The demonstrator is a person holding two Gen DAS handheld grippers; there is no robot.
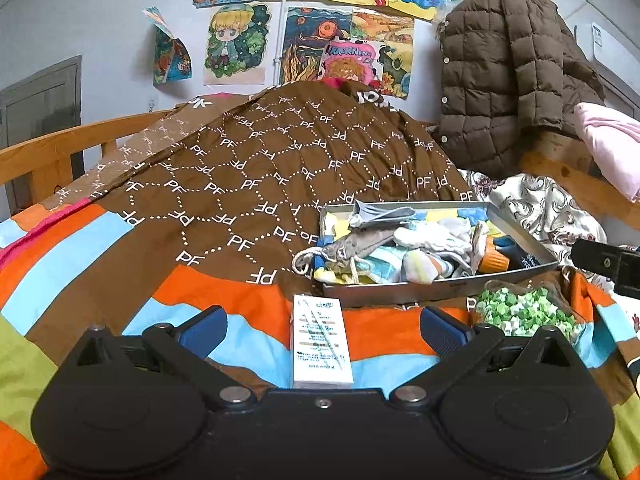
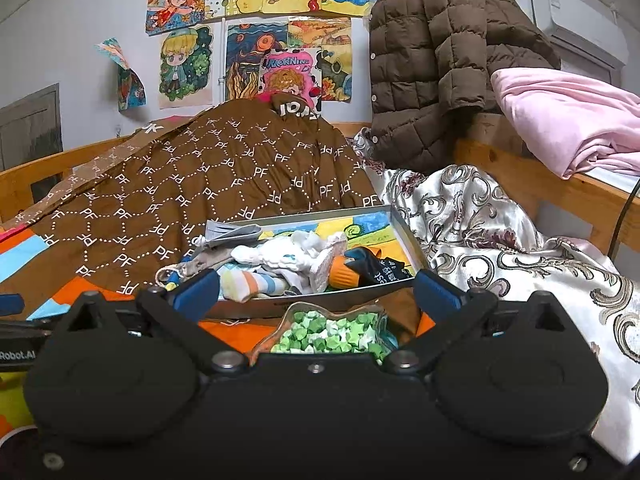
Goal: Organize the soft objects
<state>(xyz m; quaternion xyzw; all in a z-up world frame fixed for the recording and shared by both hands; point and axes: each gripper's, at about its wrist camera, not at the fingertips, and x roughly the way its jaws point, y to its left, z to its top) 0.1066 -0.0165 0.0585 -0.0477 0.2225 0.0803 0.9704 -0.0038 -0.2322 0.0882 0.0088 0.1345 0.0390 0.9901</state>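
Note:
A grey metal tray [image 1: 520, 236] [image 2: 404, 236] sits on the bed, filled with several socks and small cloth items, among them a striped sock [image 1: 424, 266] [image 2: 248, 284] and a white one [image 2: 280, 256]. My left gripper [image 1: 320, 326] is open and empty, low over the striped quilt, with a white carton [image 1: 320, 340] lying between its fingers. My right gripper [image 2: 316, 292] is open and empty, just before the tray, over a clear bag of green paper stars [image 2: 332, 332] [image 1: 524, 310].
A brown PF-patterned quilt [image 1: 260, 168] is heaped behind the tray. A floral satin cloth [image 2: 500, 248] lies to the right. A brown puffer jacket [image 2: 432, 64] and pink cloth [image 2: 568, 120] hang on the wooden bed frame [image 2: 532, 192]. Drawings cover the wall.

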